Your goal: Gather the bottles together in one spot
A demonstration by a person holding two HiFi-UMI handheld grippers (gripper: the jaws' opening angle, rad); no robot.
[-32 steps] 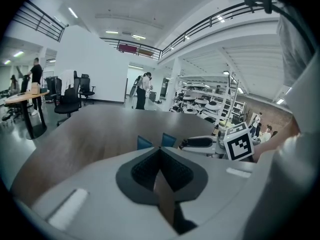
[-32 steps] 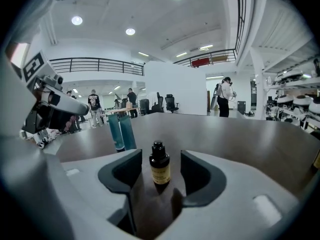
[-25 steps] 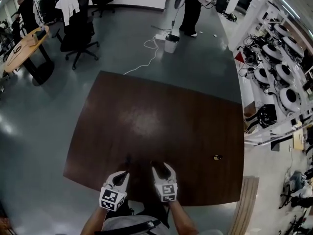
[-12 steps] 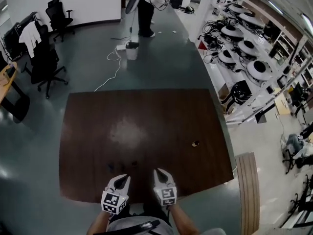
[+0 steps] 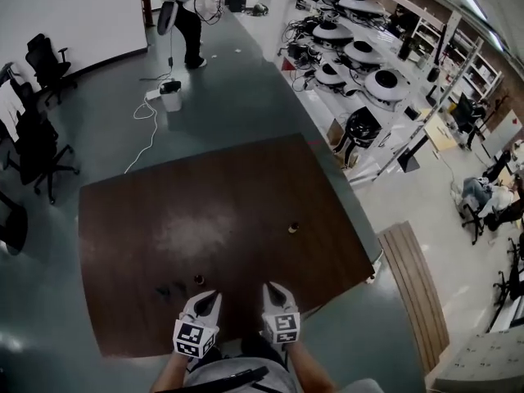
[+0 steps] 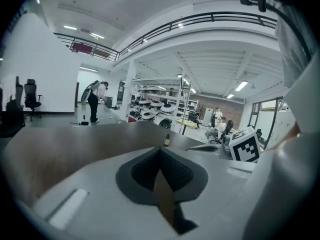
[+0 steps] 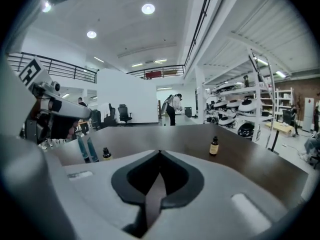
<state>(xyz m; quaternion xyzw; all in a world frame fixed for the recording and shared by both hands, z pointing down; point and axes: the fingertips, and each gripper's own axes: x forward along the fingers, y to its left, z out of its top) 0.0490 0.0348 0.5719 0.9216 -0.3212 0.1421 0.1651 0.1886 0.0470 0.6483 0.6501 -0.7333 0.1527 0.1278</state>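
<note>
Blue tubes (image 7: pixel 86 150) show past clenched right tongs (image 7: pixel 159 152), not past clenched left tongs (image 6: pixel 160 149).

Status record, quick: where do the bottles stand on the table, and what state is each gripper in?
table: dark brown
far bottle: upright, alone toward the right edge
near bottle: upright, near the front edge, just ahead of the left gripper
blue tubes: two, standing just left of the near bottle
left gripper: shut, empty
right gripper: shut, empty
gathered: no, the far bottle stands well apart
</note>
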